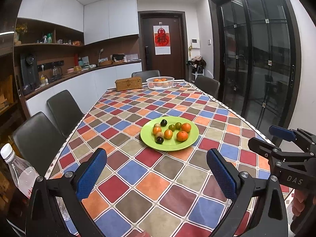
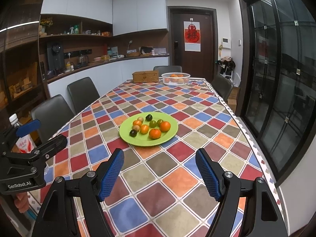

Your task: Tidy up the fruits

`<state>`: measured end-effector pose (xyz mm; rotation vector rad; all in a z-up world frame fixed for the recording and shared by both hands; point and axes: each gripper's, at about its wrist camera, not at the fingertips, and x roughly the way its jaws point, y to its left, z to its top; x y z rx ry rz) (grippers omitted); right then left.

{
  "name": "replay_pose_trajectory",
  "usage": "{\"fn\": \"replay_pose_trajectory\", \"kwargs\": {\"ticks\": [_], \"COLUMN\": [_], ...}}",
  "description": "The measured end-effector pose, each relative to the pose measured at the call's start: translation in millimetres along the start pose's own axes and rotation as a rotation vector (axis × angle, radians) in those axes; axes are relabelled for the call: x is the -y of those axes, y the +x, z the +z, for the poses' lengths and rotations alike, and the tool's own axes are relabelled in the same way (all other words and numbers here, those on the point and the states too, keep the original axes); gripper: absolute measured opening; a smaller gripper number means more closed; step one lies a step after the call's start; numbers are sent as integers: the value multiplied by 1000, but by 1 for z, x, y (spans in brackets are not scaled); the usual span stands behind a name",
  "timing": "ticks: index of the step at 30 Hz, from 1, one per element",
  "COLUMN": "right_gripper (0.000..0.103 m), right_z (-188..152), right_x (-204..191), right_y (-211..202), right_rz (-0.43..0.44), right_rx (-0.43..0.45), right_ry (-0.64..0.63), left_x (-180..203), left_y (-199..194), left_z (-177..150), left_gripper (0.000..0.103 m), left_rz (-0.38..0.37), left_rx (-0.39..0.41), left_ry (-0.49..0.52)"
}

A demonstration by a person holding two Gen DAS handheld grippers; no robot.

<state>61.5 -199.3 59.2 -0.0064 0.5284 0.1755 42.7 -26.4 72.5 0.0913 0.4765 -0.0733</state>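
On the checkered tablecloth (image 1: 138, 169), near the middle of the long table, sits a green plate (image 1: 187, 144) holding 9 small fruits: 4 orange ones, 2 green, 2 dark and 1 pale brown, loosely grouped and mostly apart from each other. At the far end stand a white basket (image 1: 160, 83) with oranges in it and, just beside it, a woven box (image 1: 128, 83). The left gripper (image 1: 157, 174) hovers over the near end of the cloth with its blue pads spread wide, grasping nothing. The right gripper (image 2: 159, 174) hangs alongside it, likewise released and empty. A clear plastic bottle (image 1: 18, 169) stands at the table's left edge. Dark chairs (image 1: 63, 110) line the left side.
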Motion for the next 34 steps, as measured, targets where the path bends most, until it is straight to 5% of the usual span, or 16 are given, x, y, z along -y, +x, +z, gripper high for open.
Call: {"fn": "replay_pose_trajectory", "kwargs": {"ticks": [34], "right_gripper": [75], "right_z": [2], "right_x": [-3], "right_y": [-5], "right_rz": [6], "right_rx": [7], "right_ry": [-6], "left_x": [-5], "left_y": [-7], "left_z": [2], "left_gripper": [103], "left_rz": [10], "left_rx": [19], "left_ry": [3]}}
